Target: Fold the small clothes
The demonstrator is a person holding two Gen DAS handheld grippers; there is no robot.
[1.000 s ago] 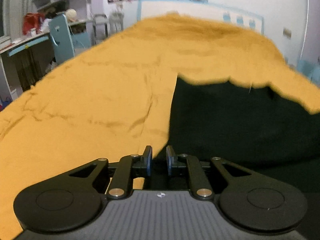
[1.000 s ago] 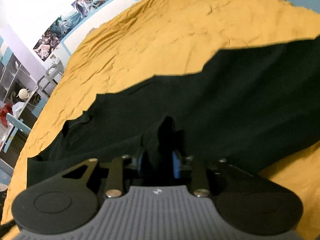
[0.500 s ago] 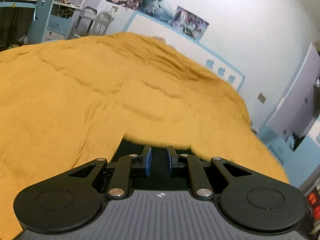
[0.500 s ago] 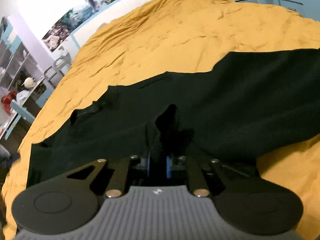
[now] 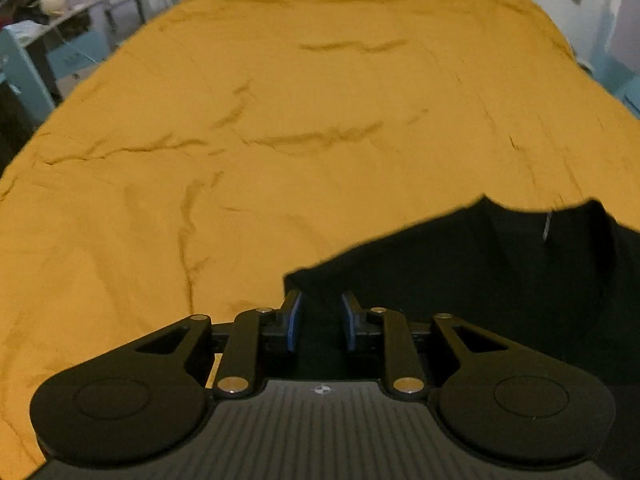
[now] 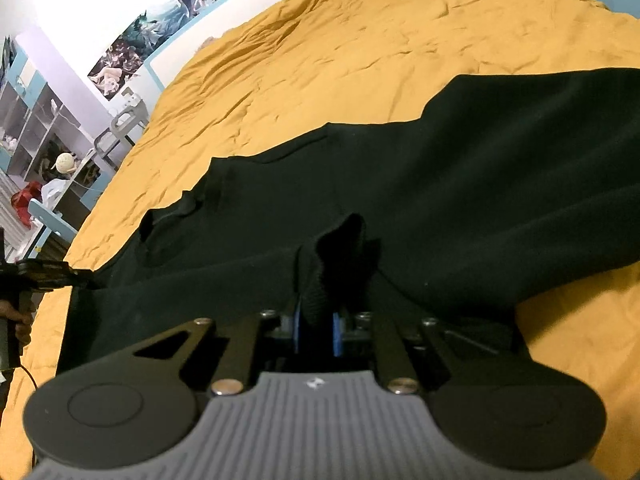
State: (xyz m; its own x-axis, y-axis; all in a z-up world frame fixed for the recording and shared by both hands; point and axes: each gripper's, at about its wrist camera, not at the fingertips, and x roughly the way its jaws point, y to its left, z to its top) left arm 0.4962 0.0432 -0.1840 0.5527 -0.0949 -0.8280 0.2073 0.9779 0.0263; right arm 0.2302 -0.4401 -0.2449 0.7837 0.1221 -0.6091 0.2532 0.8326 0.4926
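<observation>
Left wrist view: left gripper [image 5: 320, 322] sits at the near left corner of the black garment [image 5: 500, 280], jaws opening, a narrow gap between the blue pads [image 5: 295, 322]; dark cloth shows in the gap but the pads don't look pressed on it, so I'd call it a corner just let go or about to be regripped, hard to say which. Garment lies on the orange bedspread [image 5: 280, 140], spread toward the right, neckline with a small tag visible at the far edge. Right wrist view: right gripper [image 6: 316, 330] has its pads nearly together, pinching a bunched-up tuft of the black garment [image 6: 460, 200] at its near edge. Cloth is mostly flat across the orange bedspread [image 6: 360, 40], with some ripples near the collar on the left. Left gripper [image 6: 44, 274] shows at the far left edge, tip at the garment's corner, a hand [image 6: 18, 320] holding its handle. Progress: looks early, garment laid out and being straightened, no clean fold visible yet. All folds and final tidy-up seem left.
</observation>
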